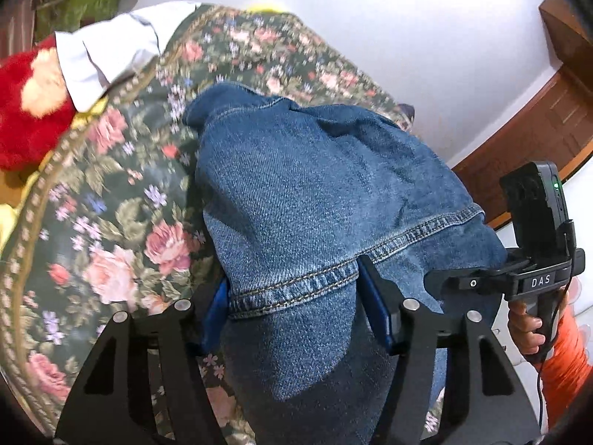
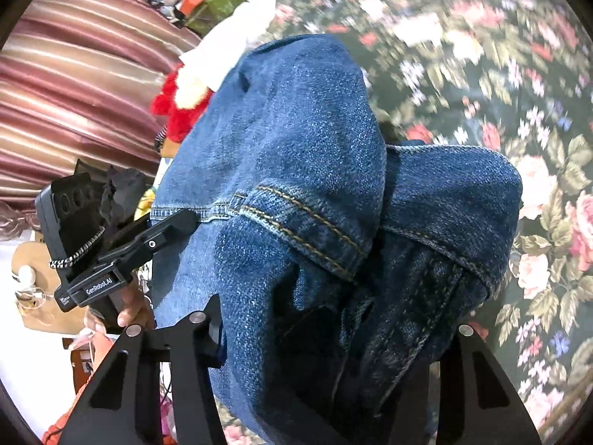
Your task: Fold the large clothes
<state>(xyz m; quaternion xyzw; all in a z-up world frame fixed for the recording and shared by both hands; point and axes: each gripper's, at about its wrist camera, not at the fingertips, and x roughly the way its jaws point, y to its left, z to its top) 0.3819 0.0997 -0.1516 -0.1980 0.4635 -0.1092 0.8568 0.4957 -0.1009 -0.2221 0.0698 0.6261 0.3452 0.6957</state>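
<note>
A blue denim garment hangs lifted over a floral bedspread. My left gripper is shut on its stitched hem, with a blue pad on each side of the cloth. The right gripper shows in the left wrist view at the right, gripping the same hem. In the right wrist view the denim drapes in thick folds over my right gripper, which is shut on bunched denim; its fingertips are hidden by cloth. The left gripper shows at the left there.
A red plush toy and a white cloth lie at the bedspread's far left. A white wall and brown wooden door stand behind. Striped curtains and clutter show in the right wrist view.
</note>
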